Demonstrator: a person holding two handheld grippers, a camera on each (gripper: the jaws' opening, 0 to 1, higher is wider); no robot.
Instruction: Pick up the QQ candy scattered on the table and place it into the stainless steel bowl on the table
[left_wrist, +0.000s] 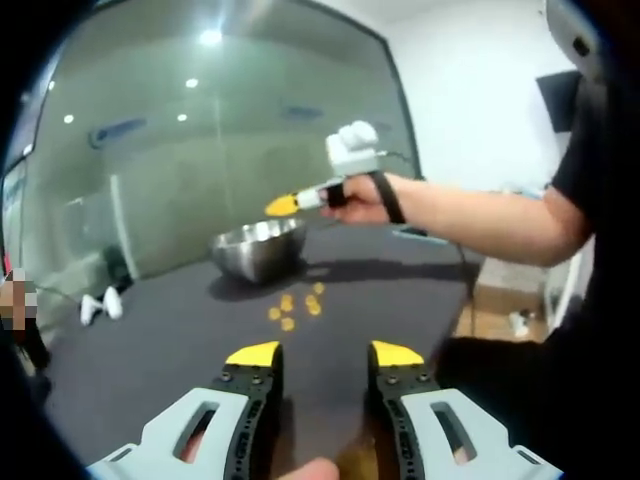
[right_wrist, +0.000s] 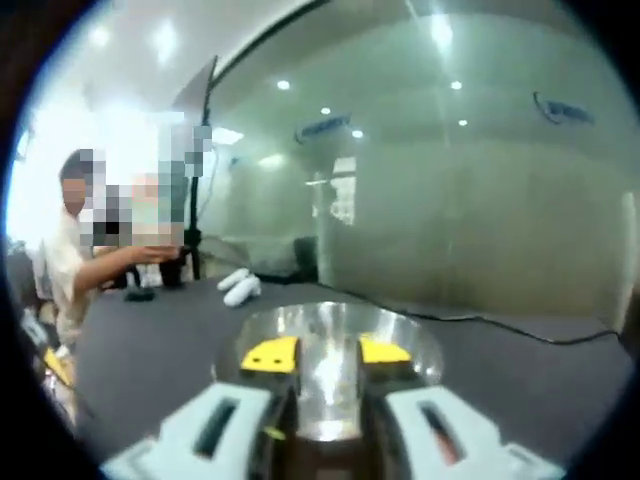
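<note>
Left gripper view: left gripper (left_wrist: 324, 354) jaws apart, empty, QQ candy (left_wrist: 292, 308) on table (left_wrist: 400, 285) nr stainless steel bowl (left_wrist: 258, 248), right gripper (right_wrist: 327, 353) released over bowl.

Left gripper (left_wrist: 323, 354) gapes low; right gripper (right_wrist: 327, 353) held up, jaws parted.

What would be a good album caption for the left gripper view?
Left gripper open above the dark table, candies beside the steel bowl, right gripper hovering above.
</note>
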